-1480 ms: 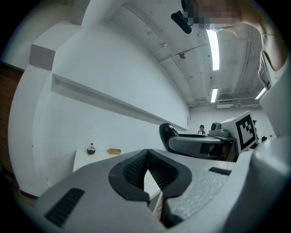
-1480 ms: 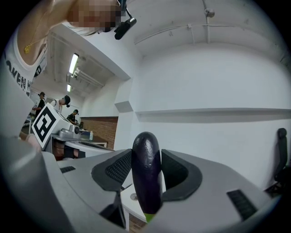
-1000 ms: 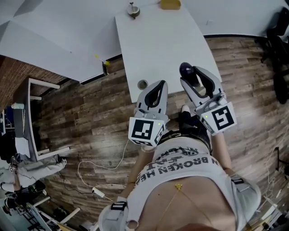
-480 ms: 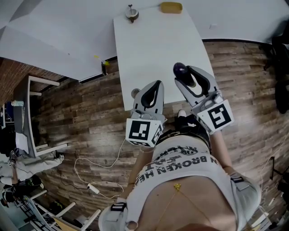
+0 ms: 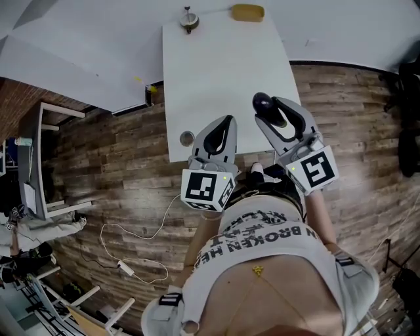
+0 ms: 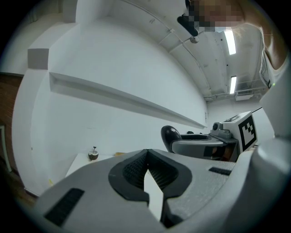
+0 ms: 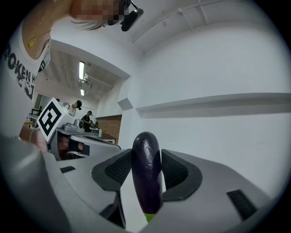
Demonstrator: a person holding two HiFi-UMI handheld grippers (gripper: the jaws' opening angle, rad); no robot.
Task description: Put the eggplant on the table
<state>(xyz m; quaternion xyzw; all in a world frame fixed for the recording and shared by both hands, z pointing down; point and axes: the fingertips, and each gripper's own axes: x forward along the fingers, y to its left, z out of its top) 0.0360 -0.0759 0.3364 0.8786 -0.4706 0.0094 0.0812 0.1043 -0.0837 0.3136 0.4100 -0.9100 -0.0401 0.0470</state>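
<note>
The dark purple eggplant (image 7: pixel 146 175) stands upright between the pads of my right gripper (image 7: pixel 146 170), which is shut on it. In the head view the eggplant (image 5: pixel 262 102) pokes out of the right gripper (image 5: pixel 272 118) above the near right part of the white table (image 5: pixel 216 72). My left gripper (image 5: pixel 222 134) hangs over the table's near edge, its jaws closed tip to tip with nothing held. In the left gripper view the left gripper (image 6: pixel 146 170) points level along the table, and the eggplant (image 6: pixel 171 136) shows at the right.
A small brown bowl-like object (image 5: pixel 190 18) and a yellow object (image 5: pixel 247 12) sit at the table's far end. A small round thing (image 5: pixel 187 138) lies at the near left corner. A white wall ledge (image 5: pixel 72 65) borders the left; wood floor (image 5: pixel 111 164) with a cable surrounds the table.
Both grippers have moved forward over the table's near end with the eggplant still held in the right one; the table's edge now lies under them.
</note>
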